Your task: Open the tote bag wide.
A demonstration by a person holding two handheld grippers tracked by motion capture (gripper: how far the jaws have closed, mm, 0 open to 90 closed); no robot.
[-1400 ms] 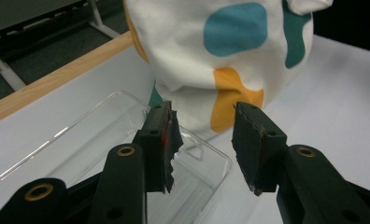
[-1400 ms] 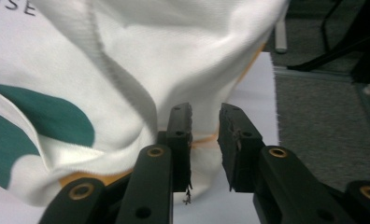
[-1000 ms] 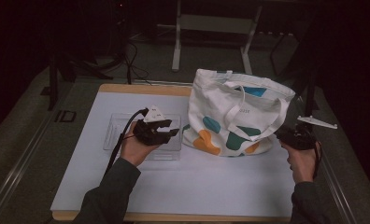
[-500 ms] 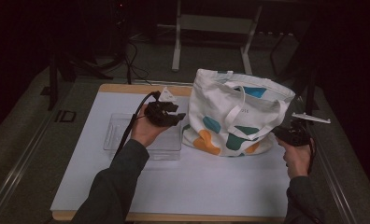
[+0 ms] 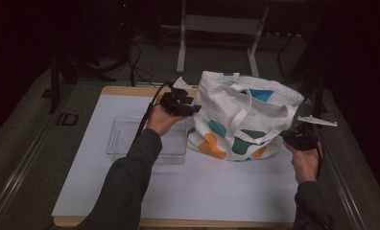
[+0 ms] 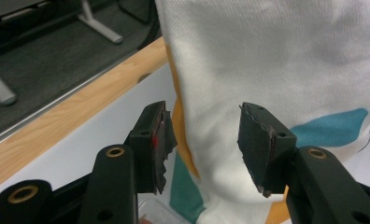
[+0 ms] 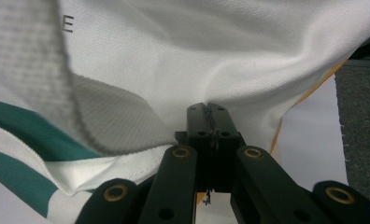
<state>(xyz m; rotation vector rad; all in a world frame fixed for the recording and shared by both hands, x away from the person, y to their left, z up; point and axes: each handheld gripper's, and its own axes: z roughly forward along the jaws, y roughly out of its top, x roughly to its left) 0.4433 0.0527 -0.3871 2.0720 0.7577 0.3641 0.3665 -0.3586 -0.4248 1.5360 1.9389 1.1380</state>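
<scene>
The white tote bag [image 5: 243,117], printed with teal, orange and blue shapes, stands on the bench [image 5: 217,187] toward its far right part. The right claw [image 7: 211,122] sits at the bag's right edge, its jaws having just been closing and now pressed together, pinching a fold of the bag's fabric. The left claw [image 6: 204,140] hovers at the bag's left edge near the far bench rim, its jaws having just been opening, spread with the bag's cloth behind the gap and nothing pinched. A clear plastic tray [image 5: 123,139] lies just left of the bag.
</scene>
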